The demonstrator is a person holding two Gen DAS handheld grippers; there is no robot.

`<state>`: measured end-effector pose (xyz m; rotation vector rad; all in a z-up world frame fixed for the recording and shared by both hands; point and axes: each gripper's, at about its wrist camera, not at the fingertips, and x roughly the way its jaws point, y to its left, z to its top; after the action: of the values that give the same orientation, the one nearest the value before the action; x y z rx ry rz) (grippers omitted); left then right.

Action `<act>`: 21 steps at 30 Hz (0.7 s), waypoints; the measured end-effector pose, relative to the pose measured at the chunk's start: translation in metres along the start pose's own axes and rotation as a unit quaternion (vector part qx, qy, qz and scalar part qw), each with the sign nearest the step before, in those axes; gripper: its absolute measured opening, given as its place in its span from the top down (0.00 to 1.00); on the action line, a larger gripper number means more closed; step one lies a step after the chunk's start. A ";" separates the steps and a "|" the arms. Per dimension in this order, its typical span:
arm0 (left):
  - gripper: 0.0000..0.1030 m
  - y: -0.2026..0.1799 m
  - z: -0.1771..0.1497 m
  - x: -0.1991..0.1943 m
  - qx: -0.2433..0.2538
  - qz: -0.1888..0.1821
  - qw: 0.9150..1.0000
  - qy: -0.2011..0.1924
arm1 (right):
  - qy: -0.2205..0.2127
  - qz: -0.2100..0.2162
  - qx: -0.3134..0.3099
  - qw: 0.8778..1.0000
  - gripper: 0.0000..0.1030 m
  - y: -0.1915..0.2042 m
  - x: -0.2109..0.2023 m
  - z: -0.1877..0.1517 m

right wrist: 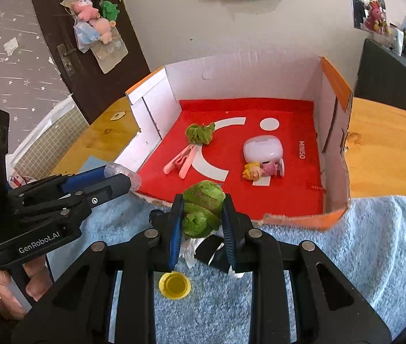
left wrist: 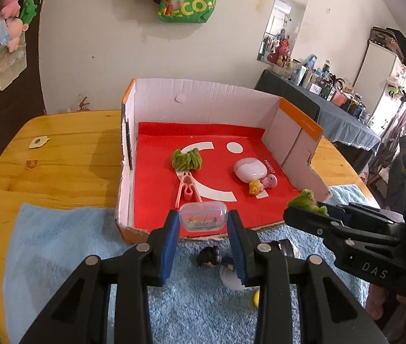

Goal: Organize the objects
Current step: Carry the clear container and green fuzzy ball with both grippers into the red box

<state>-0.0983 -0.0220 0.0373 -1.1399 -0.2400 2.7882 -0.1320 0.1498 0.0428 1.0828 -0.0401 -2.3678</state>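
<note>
1. Left gripper [left wrist: 203,223]: its blue-padded fingers [left wrist: 170,240] are clamped on a small clear plastic capsule [left wrist: 203,216] with tiny items inside, held in the air just over the near lip of the cardboard box [left wrist: 203,91].

2. Right gripper [right wrist: 201,220]: its fingers [right wrist: 175,238] are pressed together on a fuzzy green scrunchie [right wrist: 203,206], which bulges above and between the pads; it too hangs at the box's near edge, just short of the red floor.

3. The two grippers sit side by side, each visible in the other's view, both angled down toward the open front of the box.

4. Already inside on the red liner [left wrist: 157,177]: a second green scrunchie [left wrist: 187,159], with a pink clothes peg [left wrist: 187,187] lying just in front of it; to the right, a white earbud case [left wrist: 250,167] with a small blonde doll figure [left wrist: 260,185] touching its near side.

5. Still outside, on the blue towel [left wrist: 59,243] under the grippers: a dark-haired figurine [left wrist: 210,256], a yellow cap [right wrist: 174,285], and a crumpled white and black item partly hidden behind the right fingers, too obscured to name.

6. Judgement: sorting looks roughly half done. Four pieces are boxed, two are in transit, and at least three await collection. The obvious pairing would put the held scrunchie beside its twin at the left rear.
</note>
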 end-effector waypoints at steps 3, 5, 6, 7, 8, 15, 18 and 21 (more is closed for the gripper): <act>0.65 0.001 0.004 0.006 -0.002 -0.003 1.000 0.003 | 0.002 -0.002 -0.001 1.000 0.77 -0.002 0.003 0.004; 0.65 0.000 0.007 0.011 -0.002 -0.005 1.000 0.005 | 0.003 -0.004 -0.001 1.000 0.77 -0.004 0.006 0.006; 0.65 0.000 0.008 0.013 -0.002 -0.006 1.000 0.006 | 0.004 -0.005 -0.001 1.000 0.77 -0.005 0.007 0.008; 0.65 -0.001 0.010 0.015 -0.001 -0.008 1.000 0.007 | 0.004 -0.006 -0.001 1.000 0.77 -0.006 0.008 0.009; 0.65 -0.001 0.011 0.016 0.000 -0.009 1.000 0.007 | 0.005 -0.007 -0.001 1.000 0.77 -0.006 0.009 0.011; 0.65 -0.006 0.021 0.030 0.008 -0.015 1.000 0.010 | 0.010 -0.027 -0.004 1.000 0.77 -0.015 0.017 0.021; 0.65 -0.008 0.024 0.037 0.010 -0.018 1.000 0.014 | 0.017 -0.035 -0.003 0.999 0.77 -0.020 0.022 0.024; 0.65 -0.009 0.026 0.044 0.010 -0.022 1.000 0.020 | 0.026 -0.043 -0.003 0.999 0.77 -0.025 0.028 0.026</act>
<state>-0.1467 -0.0086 0.0272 -1.1694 -0.2284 2.7210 -0.1769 0.1528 0.0349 1.1636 0.0330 -2.4123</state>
